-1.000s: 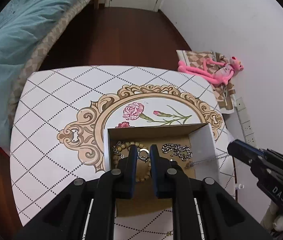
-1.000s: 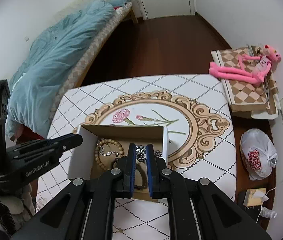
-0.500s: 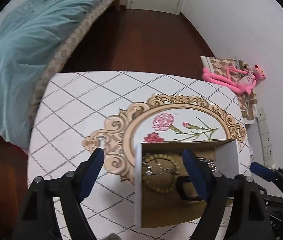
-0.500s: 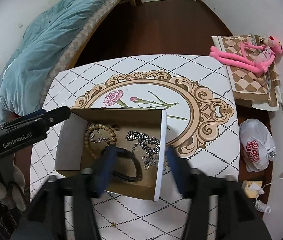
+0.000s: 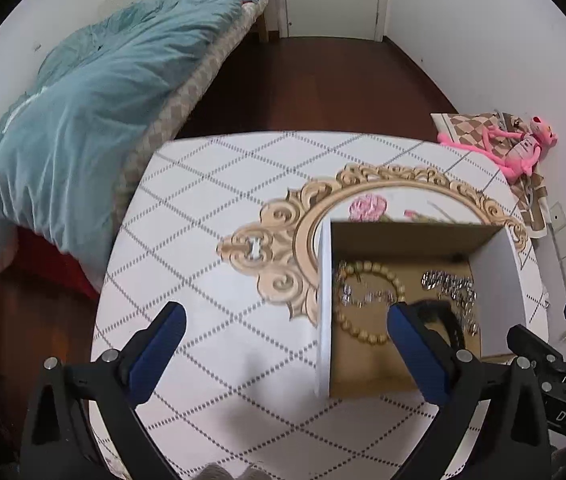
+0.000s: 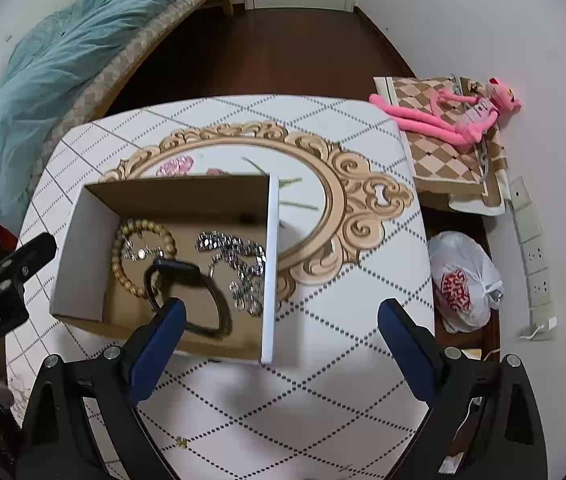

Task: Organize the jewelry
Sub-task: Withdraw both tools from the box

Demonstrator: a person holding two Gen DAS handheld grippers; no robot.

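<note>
Nearest to the viewer, the left gripper (image 5: 285, 338) has its two blue-padded black fingers wide apart; its jaws have just been opening and nothing is between the pads. One finger hangs over the bare table, the other over the box. The right gripper (image 6: 281, 334) is the same: jaws just opened, standing wide, empty, one finger above the box and one beside it.

Under them sits the open cardboard box with white outer walls (image 6: 269, 264) on the white table with a dotted diamond pattern and a golden ornamental frame print (image 6: 283, 400). Inside the box lie the jewelry pieces: a wooden bead bracelet (image 6: 123, 240), a thin silver chain (image 6: 135, 254) across it, a black band (image 6: 207, 292) in front, and a chunky silver chain (image 6: 239, 262) near the right wall.

Further away, a white plastic bag with red print (image 6: 463, 280) lies on the floor, and a pink plush toy (image 6: 451, 114) rests on a checkered brown mat (image 6: 439, 160). Farthest is a bed with a light blue blanket (image 5: 83, 120).
</note>
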